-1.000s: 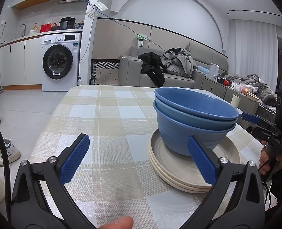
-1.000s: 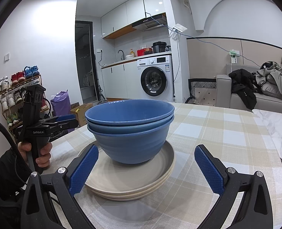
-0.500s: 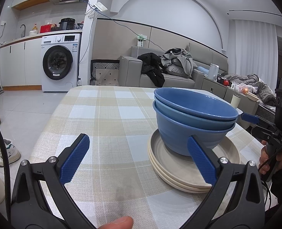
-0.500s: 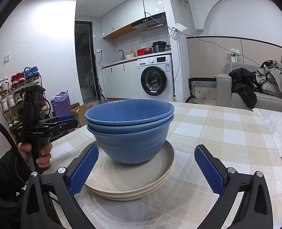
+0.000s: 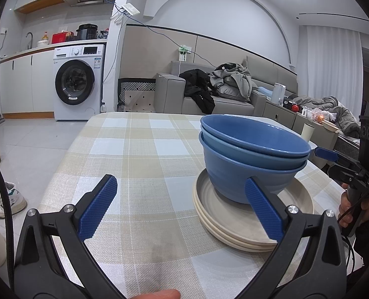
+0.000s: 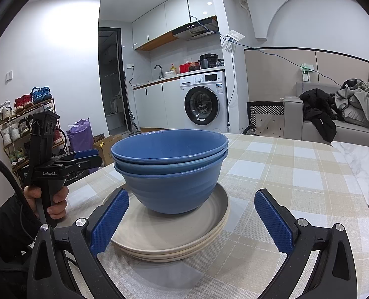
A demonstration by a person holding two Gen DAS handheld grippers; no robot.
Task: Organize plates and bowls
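Left gripper [image 5: 178, 209] wide apart, empty, held low over the checked tablecloth [image 5: 139, 154]; its right pad overlaps the near rim of the plate stack in view, contact cannot be told. Right gripper [image 6: 192, 220] also spread wide, empty, pads flanking the near edge of the plates [image 6: 172, 234] without touching. Three cream plates stacked flush, sitting near the table's corner, close to its edges. Three blue bowls [image 6: 170, 167] nested upright on the top plate, offset slightly toward one side, plate rim exposed all round. Open cloth beyond and beside the stack, bare to the far edge. Left hand [image 6: 47, 200] grips its tool handle upright at the table edge. Behind: washing machine [image 5: 78, 84], sofa [image 5: 209, 97]
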